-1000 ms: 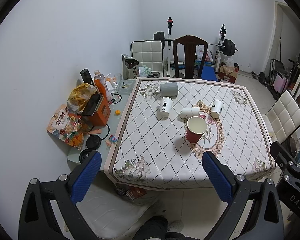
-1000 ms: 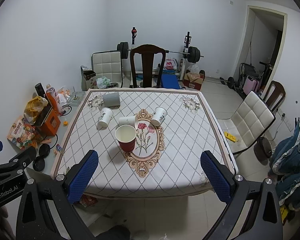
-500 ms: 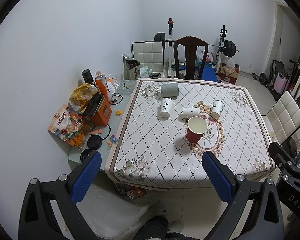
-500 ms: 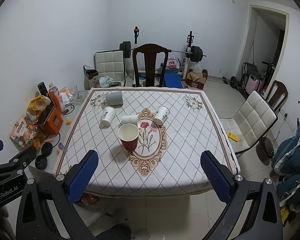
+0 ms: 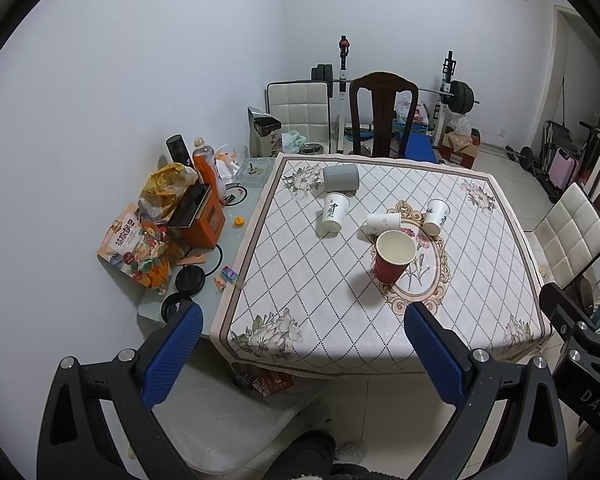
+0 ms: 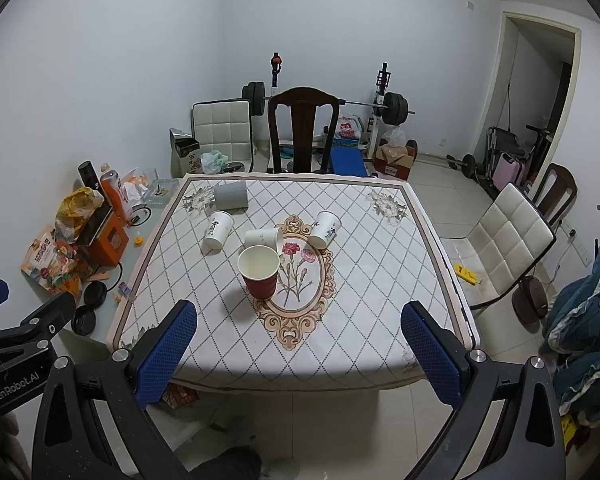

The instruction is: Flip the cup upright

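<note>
- While both grippers hang short of the worktop's near edge, the left gripper point(image 5: 300, 340) has its blue fingers point(image 5: 172, 354) spread wide with nothing between them, and the right gripper point(image 6: 298, 340) is spread just as wide and holds nothing.
- Only the right wrist view shows the left gripper's black body low at its left edge; only the left wrist view shows part of the right gripper at its lower right.
- On the worktop point(image 6: 340, 344), covered by a diamond-patterned cloth with a floral oval at its middle, the red cup point(image 6: 260, 274) stands upright, mouth up, on the left rim of that oval, nearest of all the cups.
- Just behind it a small white cup point(image 6: 262, 237) lies on its side.
- Toward the left edge a printed white cup point(image 6: 217, 230) stands mouth down; right of the oval's far end a second printed cup point(image 6: 325, 229) does the same.
- Near the far left corner a grey cup point(image 6: 231, 196) lies on its side.
- The left wrist view looks more fully onto the glass side table point(image 5: 180, 312) against the left edge, crowded with an orange box point(image 5: 204, 220), snack bag and bottles.
- Beyond the far edge stands a dark wooden chair point(image 6: 303, 128), then a barbell rack point(image 6: 380, 100) at the white wall; a doorway point(image 6: 540, 92) opens at far right.
</note>
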Motion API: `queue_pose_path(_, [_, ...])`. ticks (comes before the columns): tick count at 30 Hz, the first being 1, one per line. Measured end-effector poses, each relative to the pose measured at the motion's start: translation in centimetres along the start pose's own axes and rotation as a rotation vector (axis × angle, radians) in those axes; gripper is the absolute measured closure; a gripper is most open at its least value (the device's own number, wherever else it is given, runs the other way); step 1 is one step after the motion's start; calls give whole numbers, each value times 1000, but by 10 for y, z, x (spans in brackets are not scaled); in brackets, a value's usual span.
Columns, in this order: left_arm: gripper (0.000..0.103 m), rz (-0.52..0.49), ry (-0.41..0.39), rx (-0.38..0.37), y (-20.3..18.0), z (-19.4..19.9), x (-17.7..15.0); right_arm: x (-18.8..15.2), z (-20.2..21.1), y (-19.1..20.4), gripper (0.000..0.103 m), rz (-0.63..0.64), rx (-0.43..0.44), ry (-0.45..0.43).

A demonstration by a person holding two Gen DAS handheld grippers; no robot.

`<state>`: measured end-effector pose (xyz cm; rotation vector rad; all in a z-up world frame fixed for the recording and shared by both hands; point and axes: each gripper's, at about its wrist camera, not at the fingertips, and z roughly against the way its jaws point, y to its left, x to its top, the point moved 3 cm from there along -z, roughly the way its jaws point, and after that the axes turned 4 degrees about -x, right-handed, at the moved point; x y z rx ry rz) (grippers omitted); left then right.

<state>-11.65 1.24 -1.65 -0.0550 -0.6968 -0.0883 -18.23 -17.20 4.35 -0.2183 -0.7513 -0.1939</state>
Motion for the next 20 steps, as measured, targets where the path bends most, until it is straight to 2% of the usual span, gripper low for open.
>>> queue_pose_path(20, [0,10,2,3,-3,3,-4,-1,3,1,0,1,4,1])
